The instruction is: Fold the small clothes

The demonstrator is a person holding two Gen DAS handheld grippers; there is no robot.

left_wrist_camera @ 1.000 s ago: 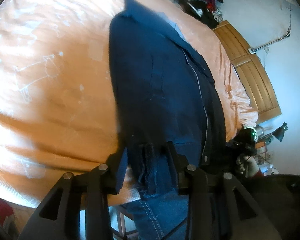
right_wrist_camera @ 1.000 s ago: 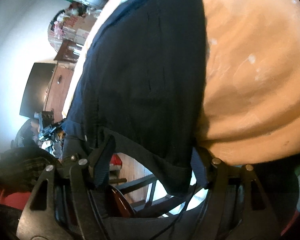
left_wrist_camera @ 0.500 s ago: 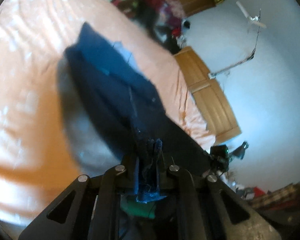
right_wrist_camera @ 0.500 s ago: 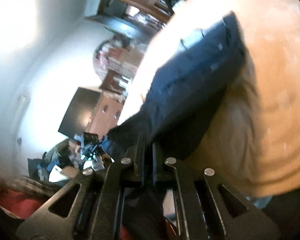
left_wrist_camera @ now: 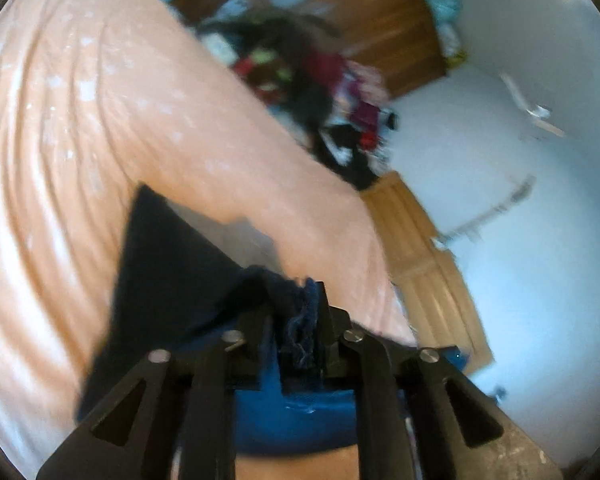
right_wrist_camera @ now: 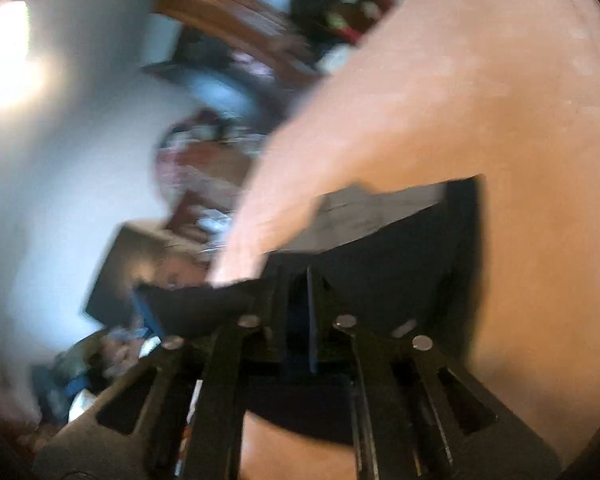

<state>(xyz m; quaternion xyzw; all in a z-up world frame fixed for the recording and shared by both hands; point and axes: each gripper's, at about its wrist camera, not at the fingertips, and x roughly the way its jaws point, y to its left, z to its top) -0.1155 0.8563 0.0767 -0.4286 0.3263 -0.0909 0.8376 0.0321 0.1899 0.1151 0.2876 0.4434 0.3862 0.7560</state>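
Currently both grippers carry the near hem of the dark navy denim-like garment (left_wrist_camera: 172,280) toward its far end; my judgement: a fold in progress. To do it well, keep both corners level and taut, lay hem on far edge squarely, release only once flat. Left gripper (left_wrist_camera: 296,328) is narrow, pinching bunched navy fabric; right gripper (right_wrist_camera: 300,312) likewise narrow, clamped on a dark edge. Garment lies on the peach printed bedsheet (left_wrist_camera: 80,120), its far part flat, a pale lining (right_wrist_camera: 372,208) showing. Frames blurred; details uncertain.
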